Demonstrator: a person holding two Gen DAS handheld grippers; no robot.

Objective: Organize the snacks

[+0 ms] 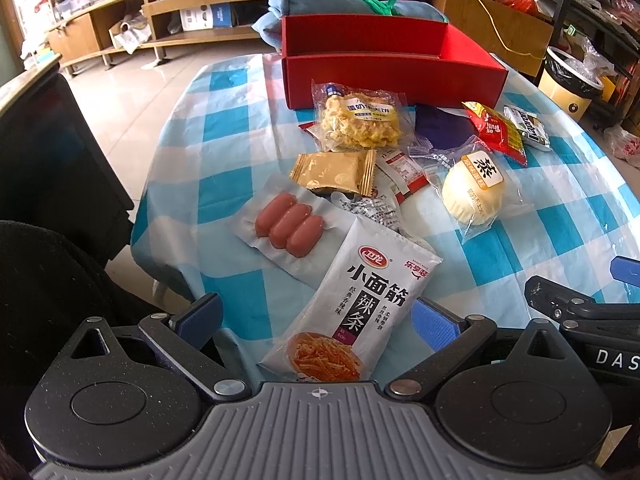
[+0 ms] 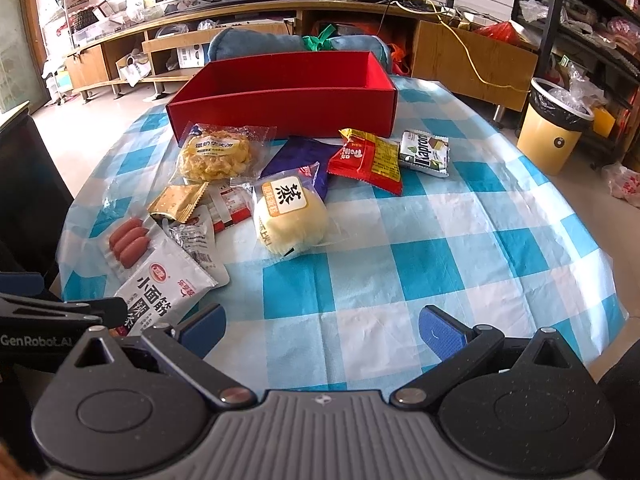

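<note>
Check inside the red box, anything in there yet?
Nothing visible inside the red box: the right wrist view shows only bare red inner walls. The front wall hides the floor in both views, so something flat there could go unseen. All visible snacks lie on the checked tablecloth.

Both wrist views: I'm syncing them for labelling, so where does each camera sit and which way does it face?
Left wrist: sits on the left tool, open over the white spicy-strip packet, facing the red box; the right tool shows at its right edge.
Right wrist: sits on the right tool, open over bare checked tablecloth, facing the same box; the left tool shows at its left edge.
Shared: box, snacks, yellow bin.
</note>
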